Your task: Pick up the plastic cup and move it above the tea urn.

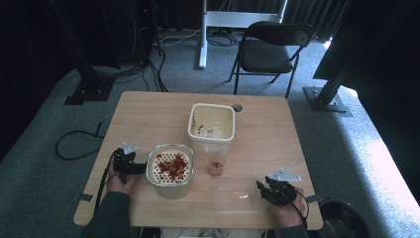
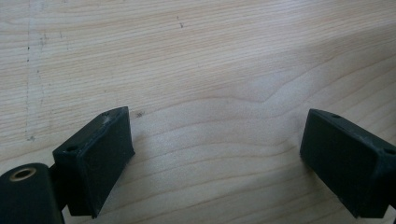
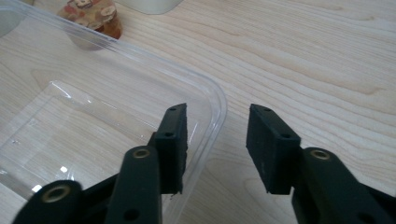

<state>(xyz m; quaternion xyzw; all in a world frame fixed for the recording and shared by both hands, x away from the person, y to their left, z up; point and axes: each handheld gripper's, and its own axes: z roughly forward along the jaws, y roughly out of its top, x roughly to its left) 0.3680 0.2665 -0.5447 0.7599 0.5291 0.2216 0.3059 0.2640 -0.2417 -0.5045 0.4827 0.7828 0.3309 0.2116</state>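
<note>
Lid (image 3: 93, 121) — clear plastic — lies flat on the tabletop (image 1: 267, 124) at your right, its rounded corner rim between the jaws of your right tongs (image 3: 217, 144), which stand apart and don't press it. Your left tongs (image 2: 215, 154) are wide apart over bare wood, beside the tub (image 1: 171, 171) of red bits. A small cup (image 1: 215, 167) stands just behind the lid.

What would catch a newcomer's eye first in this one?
Probably the red pieces heaped on the perforated insert of the metal container at the table's near left, beside the left gripper. Behind it stands an open cream tub. At the near right, the right gripper straddles the rim of a clear plastic tray, jaws apart.
</note>
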